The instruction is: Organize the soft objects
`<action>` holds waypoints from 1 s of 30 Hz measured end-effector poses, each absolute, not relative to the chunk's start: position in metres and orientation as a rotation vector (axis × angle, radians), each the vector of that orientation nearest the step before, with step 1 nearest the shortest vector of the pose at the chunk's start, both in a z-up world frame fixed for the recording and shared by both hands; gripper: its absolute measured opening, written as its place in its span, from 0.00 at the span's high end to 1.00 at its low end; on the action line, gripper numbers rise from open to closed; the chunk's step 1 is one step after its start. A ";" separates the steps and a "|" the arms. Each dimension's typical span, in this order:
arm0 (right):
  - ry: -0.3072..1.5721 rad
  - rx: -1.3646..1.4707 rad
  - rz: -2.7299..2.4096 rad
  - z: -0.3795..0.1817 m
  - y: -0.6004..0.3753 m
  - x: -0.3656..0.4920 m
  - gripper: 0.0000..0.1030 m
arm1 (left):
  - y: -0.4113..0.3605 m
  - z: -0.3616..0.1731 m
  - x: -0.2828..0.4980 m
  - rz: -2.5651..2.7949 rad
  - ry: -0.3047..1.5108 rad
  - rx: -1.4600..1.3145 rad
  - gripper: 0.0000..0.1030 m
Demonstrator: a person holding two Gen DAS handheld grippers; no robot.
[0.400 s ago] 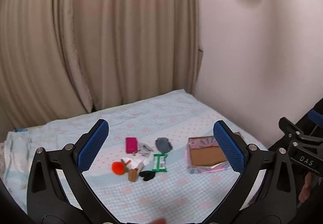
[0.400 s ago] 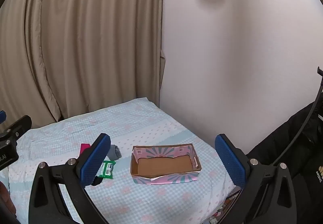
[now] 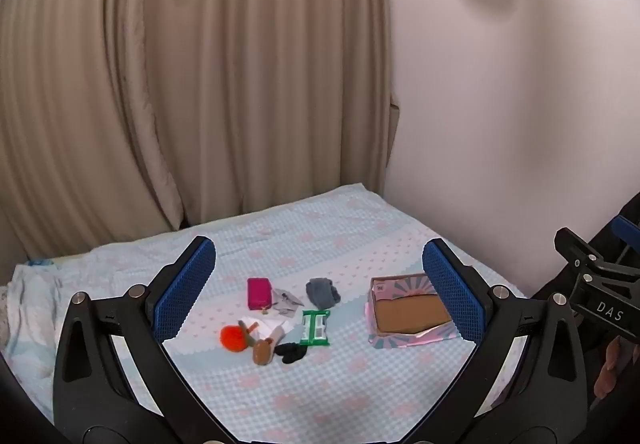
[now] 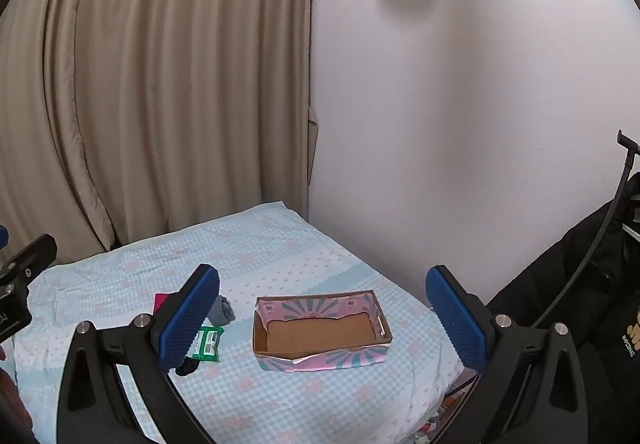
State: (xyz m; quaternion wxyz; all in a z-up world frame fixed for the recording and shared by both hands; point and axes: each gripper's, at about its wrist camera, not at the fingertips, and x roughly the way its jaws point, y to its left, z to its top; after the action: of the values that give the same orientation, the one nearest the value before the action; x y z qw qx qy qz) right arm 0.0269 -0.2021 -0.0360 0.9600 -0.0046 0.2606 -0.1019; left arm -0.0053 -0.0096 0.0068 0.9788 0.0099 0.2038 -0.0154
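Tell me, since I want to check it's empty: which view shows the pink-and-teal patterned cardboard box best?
The right wrist view: the pink-and-teal patterned cardboard box sits unobstructed, its bare brown floor fully visible. In the left wrist view the box is farther off, its right end hidden behind a blue finger pad.

Lit softly and evenly, dim-to-moderate, leaning cool and slightly washed out. Showing a blurred grey shadow high on the white wall (image 4: pixel 460 92) in both views. Bending the beige curtain (image 3: pixel 192 76) folds strongly toward the rim, fading into black vignette corners. Staying fairly sharp centrally, softening outward; no glare.
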 end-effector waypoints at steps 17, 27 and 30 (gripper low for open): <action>0.515 -0.018 -0.222 -0.024 -0.190 0.027 0.00 | -0.003 0.005 -0.006 -0.026 0.405 0.032 0.00; 0.516 -0.006 -0.222 -0.023 -0.193 0.028 0.00 | -0.006 0.002 -0.005 -0.025 0.397 0.046 0.00; 0.516 -0.003 -0.224 -0.025 -0.194 0.027 0.00 | -0.007 0.001 -0.005 -0.027 0.397 0.045 0.00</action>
State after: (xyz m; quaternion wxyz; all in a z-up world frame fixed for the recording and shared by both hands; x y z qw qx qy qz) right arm 0.0266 -0.1936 -0.0245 0.9607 -0.0016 0.2549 -0.1104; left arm -0.0047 -0.0067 0.0008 0.9801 0.0224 0.1969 -0.0133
